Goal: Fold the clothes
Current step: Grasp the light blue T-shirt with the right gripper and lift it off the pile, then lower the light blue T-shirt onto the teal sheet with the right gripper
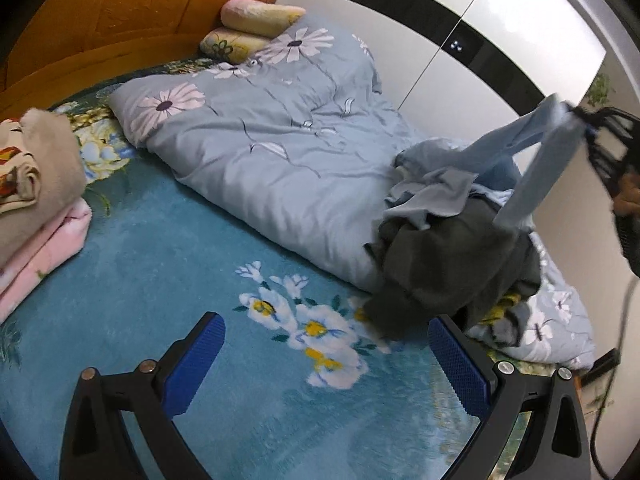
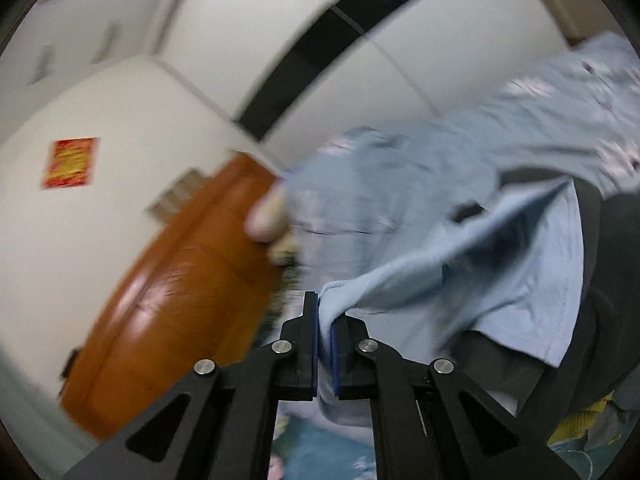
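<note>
This is a bedroom in a home. A bed (image 1: 168, 240) fills the left wrist view, spread with a teal flowered blanket and backed by a glossy orange wooden headboard (image 1: 120, 16). A grey-blue quilt (image 1: 256, 140) printed with daisies lies bunched across it, with two pillows (image 1: 256, 24) stacked at its head. Folded blankets (image 1: 36, 184) sit at one edge and a heap of clothes (image 1: 448, 240) at the other. A white wardrobe (image 1: 500, 40) with a black band stands behind the bed.
</note>
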{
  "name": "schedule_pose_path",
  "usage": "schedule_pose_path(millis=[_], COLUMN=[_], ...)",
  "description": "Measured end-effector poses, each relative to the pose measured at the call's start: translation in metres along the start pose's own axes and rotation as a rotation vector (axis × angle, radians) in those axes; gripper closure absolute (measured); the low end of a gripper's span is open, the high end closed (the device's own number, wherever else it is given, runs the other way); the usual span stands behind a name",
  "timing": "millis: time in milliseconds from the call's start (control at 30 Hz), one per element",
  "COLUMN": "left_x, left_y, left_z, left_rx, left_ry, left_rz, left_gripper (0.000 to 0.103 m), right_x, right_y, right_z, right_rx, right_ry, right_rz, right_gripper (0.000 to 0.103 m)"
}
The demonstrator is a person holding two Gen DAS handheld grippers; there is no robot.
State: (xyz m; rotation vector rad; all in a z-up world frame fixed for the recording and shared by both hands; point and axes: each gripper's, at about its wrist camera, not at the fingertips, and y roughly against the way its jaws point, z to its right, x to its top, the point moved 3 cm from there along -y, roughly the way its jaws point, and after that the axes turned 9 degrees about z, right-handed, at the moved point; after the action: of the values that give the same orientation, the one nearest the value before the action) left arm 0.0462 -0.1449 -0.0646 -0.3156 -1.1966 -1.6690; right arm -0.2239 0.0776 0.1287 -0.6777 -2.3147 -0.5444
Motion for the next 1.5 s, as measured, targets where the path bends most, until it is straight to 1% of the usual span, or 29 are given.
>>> schedule_pose_path(millis=[67,133,200,367,433,533,633,667,733,867,967,1000,1100,1300,1333,1400,1500], left_x=[0.000,0.000,-0.002,-0.010,-0.013,-0.015,-0.017,-0.017,-0.021,-0.032,-0.043,-0.047,-0.051,-0.054,-0.055,-0.058,-0.065], left_y=[0.015,0.029,0.042,0.073,0.084,0.104,0.120,0.124,0.128,0.132,0.130,0.130,0.129,0.123,0.121,0.116,0.105], left_z=[0.009,0.017,0.024,0.033,0.038,0.044,0.047,0.049,0.053,0.065,0.074,0.076,0.080,0.078,0.078,0.077,0.080], left_rx=[-0.011,-0.023,-0.043,-0.053,-0.062,-0.071,-0.074,-0.074,-0.079,-0.086,-0.083,-0.079,-0.067,-0.041,-0.040,-0.038,-0.035], left_ry=[-0.003,-0.006,0.002,0.026,0.033,0.020,0.007,0.005,-0.004,-0.042,-0.076,-0.086,-0.108,-0.128,-0.128,-0.126,-0.142], left_rz=[0.009,0.015,0.012,0.017,0.021,0.044,0.061,0.063,0.054,0.026,-0.006,-0.014,-0.029,-0.043,-0.049,-0.063,-0.097], left_gripper=[0.000,0.000,0.000,0.000,0.000,0.000,0.000,0.000,0.000,0.000,0.000,0.000,0.000,0.000,0.000,0.000,0.000], right_x=[0.006,0.010,0.011,-0.002,-0.007,-0.012,-0.020,-0.022,-0.027,-0.044,-0.059,-0.063,-0.072,-0.027,-0.019,-0.012,-0.040], right_y=[0.034,0.066,0.104,0.188,0.229,0.278,0.332,0.349,0.369,0.392,0.373,0.371,0.340,0.325,0.326,0.325,0.317], right_z=[-0.029,-0.049,-0.065,-0.086,-0.096,-0.111,-0.136,-0.144,-0.150,-0.125,-0.079,-0.065,-0.015,0.041,0.050,0.084,0.151], right_rx=[0.061,0.114,0.149,0.213,0.240,0.268,0.298,0.302,0.283,0.153,0.019,-0.007,-0.118,-0.288,-0.335,-0.451,-0.594], right_ry=[0.042,0.058,0.073,0.106,0.122,0.154,0.225,0.258,0.305,0.314,0.251,0.223,0.140,0.076,0.088,0.076,-0.016], right_rz=[0.015,0.033,0.047,0.071,0.091,0.113,0.141,0.151,0.162,0.134,0.072,0.055,0.014,0.152,0.179,0.175,0.066], right_gripper=[0.098,0.098,0.098,0.098,0.098,0.098,0.099,0.099,0.099,0.098,0.098,0.098,0.098,0.098,0.098,0.098,0.097])
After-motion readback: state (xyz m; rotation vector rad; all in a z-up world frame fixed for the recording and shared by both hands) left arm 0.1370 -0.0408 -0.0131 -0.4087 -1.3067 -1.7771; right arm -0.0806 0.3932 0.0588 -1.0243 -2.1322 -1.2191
